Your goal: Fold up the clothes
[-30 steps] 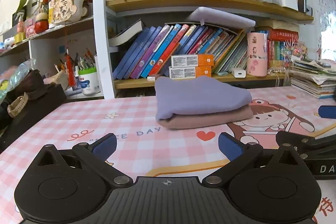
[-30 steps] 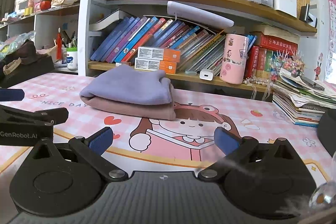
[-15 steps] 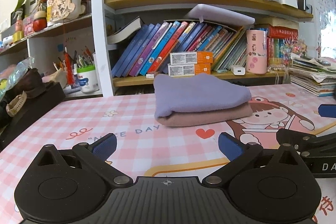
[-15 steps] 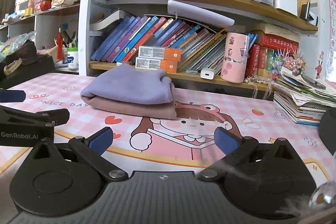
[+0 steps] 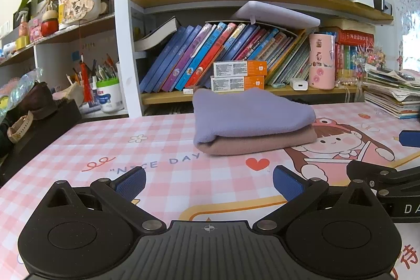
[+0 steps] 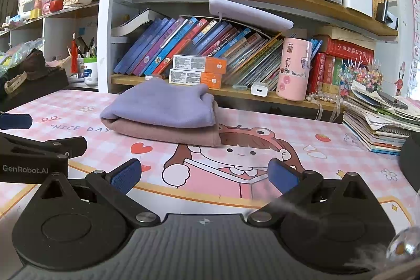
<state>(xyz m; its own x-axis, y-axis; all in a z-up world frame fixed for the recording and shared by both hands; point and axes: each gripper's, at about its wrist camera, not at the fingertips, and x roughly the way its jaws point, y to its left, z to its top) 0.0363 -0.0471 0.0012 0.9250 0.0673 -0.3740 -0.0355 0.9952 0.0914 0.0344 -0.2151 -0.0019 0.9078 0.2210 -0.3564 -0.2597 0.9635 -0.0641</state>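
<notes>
Your left gripper (image 5: 209, 181) and right gripper (image 6: 204, 175) both hang released and empty, low over the mat (image 5: 162, 175). The folded stack, purple cloth (image 5: 249, 114) on pink cloth (image 5: 257, 143), lies ahead between them, its long axis running left to right; neither looks clearly nearer. The mat reads "NICE DAY"; the left gripper's side says "GenRobot.AI"
</notes>
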